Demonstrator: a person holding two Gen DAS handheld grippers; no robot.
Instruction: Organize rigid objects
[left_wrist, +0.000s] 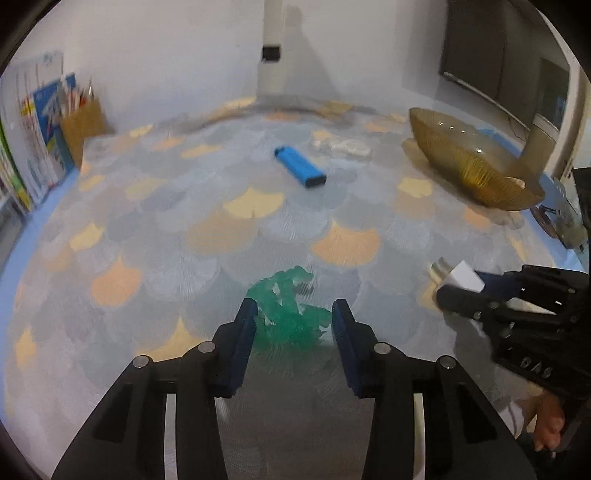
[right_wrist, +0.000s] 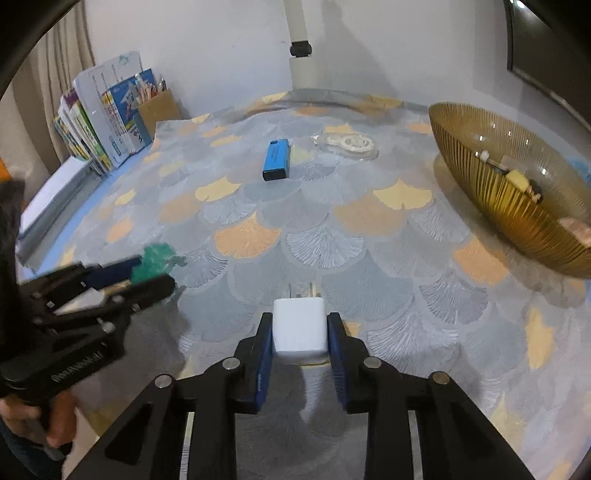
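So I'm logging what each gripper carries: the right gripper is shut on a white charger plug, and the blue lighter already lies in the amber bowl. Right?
Not quite. The right gripper is shut on the white charger plug, but the blue lighter lies on the patterned tablecloth, apart from the amber bowl, not in it. The right wrist view shows this.

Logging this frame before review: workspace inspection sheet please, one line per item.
Surface: patterned tablecloth, flat.
Job's things: white charger; green toy; blue lighter; amber bowl holding small items.
Clutter: clear packet.
Grippers: right gripper shut on charger; left gripper astride toy, contact unclear.
Cables: nothing seen.
Surroundings: books, pencil box, white wall.
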